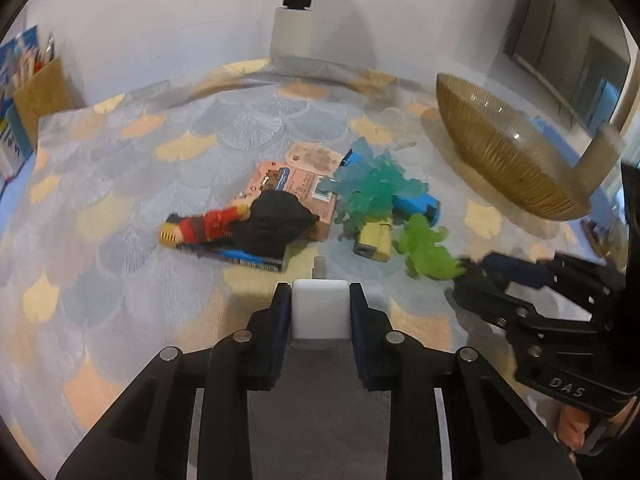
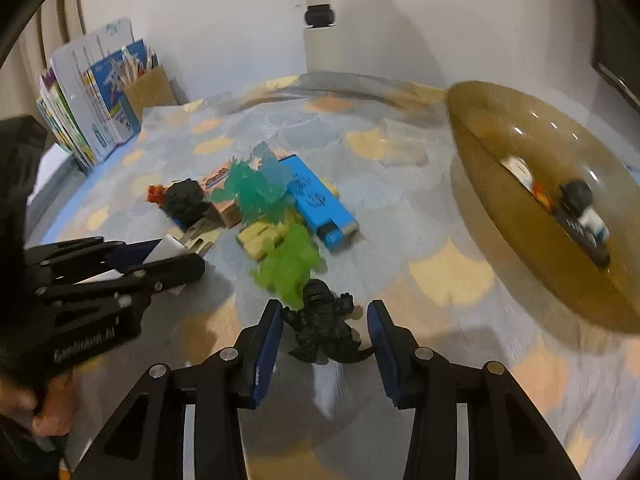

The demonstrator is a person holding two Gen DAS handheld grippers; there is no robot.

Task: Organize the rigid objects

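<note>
The left gripper [image 1: 320,308] pinches a white block [image 1: 319,308]. The right gripper [image 2: 325,334], fingers spread, straddles a black dinosaur toy [image 2: 322,326] at bottom center; it looks light, hard, bumpy; squeeze its belly.

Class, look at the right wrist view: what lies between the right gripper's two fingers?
In the right wrist view, a small black monster figure stands on the patterned cloth between the open fingers of the right gripper, touching neither visibly.

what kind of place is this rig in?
Likely a home room, maybe a child's or hobby table: patterned tablecloth, children's books against the wall, toy monster figures such as the black one, and an amber glass bowl.
</note>
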